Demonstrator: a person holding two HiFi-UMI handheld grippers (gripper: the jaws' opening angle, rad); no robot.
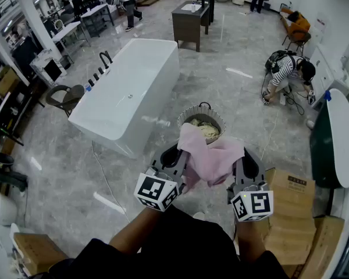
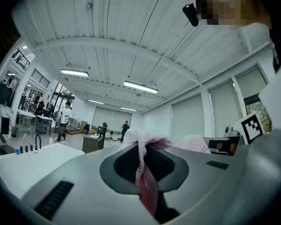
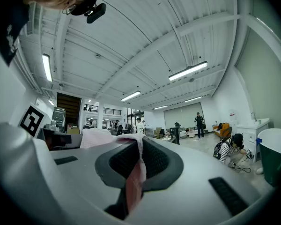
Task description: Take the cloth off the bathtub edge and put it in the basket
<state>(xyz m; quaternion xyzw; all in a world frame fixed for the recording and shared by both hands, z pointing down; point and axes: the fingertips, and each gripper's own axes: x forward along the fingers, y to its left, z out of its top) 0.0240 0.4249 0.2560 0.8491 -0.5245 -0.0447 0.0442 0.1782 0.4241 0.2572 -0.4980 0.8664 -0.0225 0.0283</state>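
A pink cloth (image 1: pixel 210 157) hangs stretched between my two grippers, just in front of the round wire basket (image 1: pixel 189 114) on the floor. My left gripper (image 1: pixel 182 153) is shut on the cloth's left edge, and a pink fold (image 2: pixel 143 161) is pinched between its jaws. My right gripper (image 1: pixel 239 160) is shut on the cloth's right edge, where another pink fold (image 3: pixel 135 170) is clamped. The basket holds some pale cloth (image 1: pixel 203 129). The white bathtub (image 1: pixel 128 92) stands to the left of the basket, its rim bare.
Cardboard boxes (image 1: pixel 291 193) lie on the floor at right, with another (image 1: pixel 38 251) at lower left. A dark green tub (image 1: pixel 331 144) stands at the right edge. A person (image 1: pixel 288 74) crouches on the floor beyond. A dark vanity (image 1: pixel 189 19) is behind the bathtub.
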